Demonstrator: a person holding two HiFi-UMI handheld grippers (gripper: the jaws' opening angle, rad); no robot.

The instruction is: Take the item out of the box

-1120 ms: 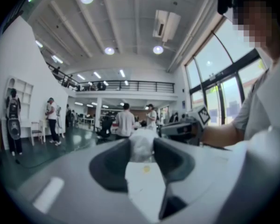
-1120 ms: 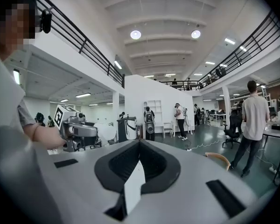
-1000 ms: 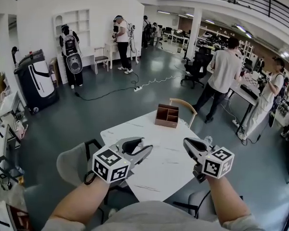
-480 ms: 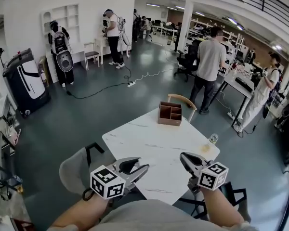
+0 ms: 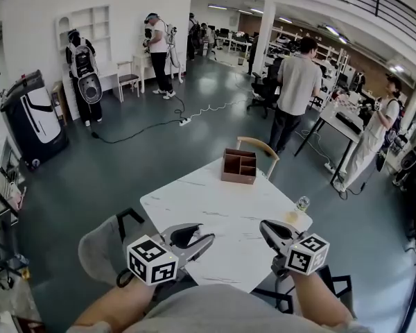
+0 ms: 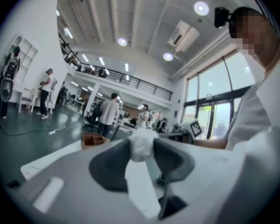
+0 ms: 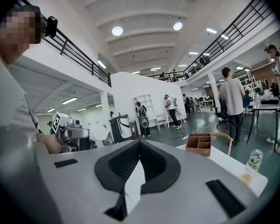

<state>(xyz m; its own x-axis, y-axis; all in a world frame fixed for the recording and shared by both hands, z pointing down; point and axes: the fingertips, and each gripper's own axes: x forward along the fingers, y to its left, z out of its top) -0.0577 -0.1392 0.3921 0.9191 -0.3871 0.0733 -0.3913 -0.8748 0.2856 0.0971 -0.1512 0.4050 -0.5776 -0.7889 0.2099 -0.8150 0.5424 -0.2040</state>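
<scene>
The brown wooden box (image 5: pixel 238 166) with open compartments stands at the far edge of the white table (image 5: pixel 215 214); it also shows as the box (image 6: pixel 94 139) and the box (image 7: pixel 199 144). My left gripper (image 5: pixel 209 238) hovers over the table's near edge, well short of the box. Its jaws are shut on a small white crumpled ball (image 6: pixel 141 144), which also appears as a pale ball (image 7: pixel 99 133) from the right gripper view. My right gripper (image 5: pixel 263 226) hangs beside it, jaws (image 7: pixel 139 143) shut and empty.
A clear bottle (image 5: pixel 301 204) stands on the table's right corner. A wooden chair (image 5: pixel 260 146) sits behind the box and a grey chair (image 5: pixel 100 245) at the near left. Several people stand around the hall; a cable (image 5: pixel 194 120) lies on the floor.
Both grippers have drawn back toward me and sit lower over the table's near edge. The left jaws keep the white ball throughout.
</scene>
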